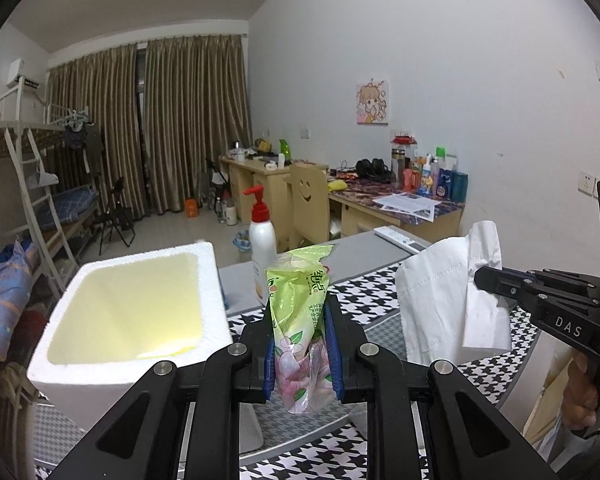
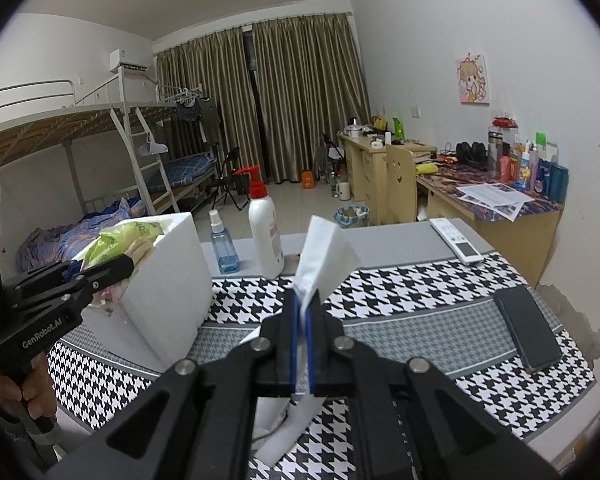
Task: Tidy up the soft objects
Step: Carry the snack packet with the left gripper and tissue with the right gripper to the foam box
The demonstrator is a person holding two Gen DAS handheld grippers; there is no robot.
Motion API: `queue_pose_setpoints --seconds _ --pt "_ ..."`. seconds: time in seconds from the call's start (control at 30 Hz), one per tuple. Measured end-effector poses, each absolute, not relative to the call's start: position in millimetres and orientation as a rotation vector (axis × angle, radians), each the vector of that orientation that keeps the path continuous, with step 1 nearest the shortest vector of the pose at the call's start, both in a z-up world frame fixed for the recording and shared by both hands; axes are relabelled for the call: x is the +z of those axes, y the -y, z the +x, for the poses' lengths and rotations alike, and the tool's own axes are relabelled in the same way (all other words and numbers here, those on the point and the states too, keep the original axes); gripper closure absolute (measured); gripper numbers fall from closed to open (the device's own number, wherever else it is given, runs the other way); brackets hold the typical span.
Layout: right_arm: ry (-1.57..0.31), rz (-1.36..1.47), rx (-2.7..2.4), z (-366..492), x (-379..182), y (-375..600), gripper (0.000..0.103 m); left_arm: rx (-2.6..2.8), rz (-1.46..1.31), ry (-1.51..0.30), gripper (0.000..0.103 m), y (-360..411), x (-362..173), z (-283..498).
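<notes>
My left gripper (image 1: pixel 300 312) is shut on a green flowered plastic wrapper (image 1: pixel 300 300), held up above the table beside the white foam box (image 1: pixel 112 376); the box is open on top, with a pale yellow inside. In the right wrist view that same gripper (image 2: pixel 130 264) and the wrapper (image 2: pixel 116 238) hang at the box's (image 2: pixel 168 280) near left rim. My right gripper (image 2: pixel 302 304) is shut on a stack of white tissues (image 2: pixel 326 256), lifted above the houndstooth cloth (image 2: pixel 420 300). From the left wrist view the tissues (image 1: pixel 440 300) hang to the right, pinched by the right gripper (image 1: pixel 478 276).
A white pump bottle with a red top (image 2: pixel 264 236) and a blue spray bottle (image 2: pixel 224 248) stand behind the box. A white remote (image 2: pixel 456 240) and a dark phone (image 2: pixel 526 328) lie on the right of the table. A person's hand (image 2: pixel 28 392) grips the left handle.
</notes>
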State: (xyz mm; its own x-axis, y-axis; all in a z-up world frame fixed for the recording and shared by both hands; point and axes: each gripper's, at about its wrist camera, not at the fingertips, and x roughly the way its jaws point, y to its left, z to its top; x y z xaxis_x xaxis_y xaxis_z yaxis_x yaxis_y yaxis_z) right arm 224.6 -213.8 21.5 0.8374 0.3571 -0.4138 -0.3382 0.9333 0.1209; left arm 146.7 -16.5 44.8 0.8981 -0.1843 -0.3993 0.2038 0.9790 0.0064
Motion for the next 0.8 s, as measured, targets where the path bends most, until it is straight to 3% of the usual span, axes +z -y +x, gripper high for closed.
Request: queue_pose_setpoints --seconds 0.8 --pt "-0.351 0.011 0.430 227 54 185 0.097 -0.120 0.050 -0.309 0.081 -9 75 144"
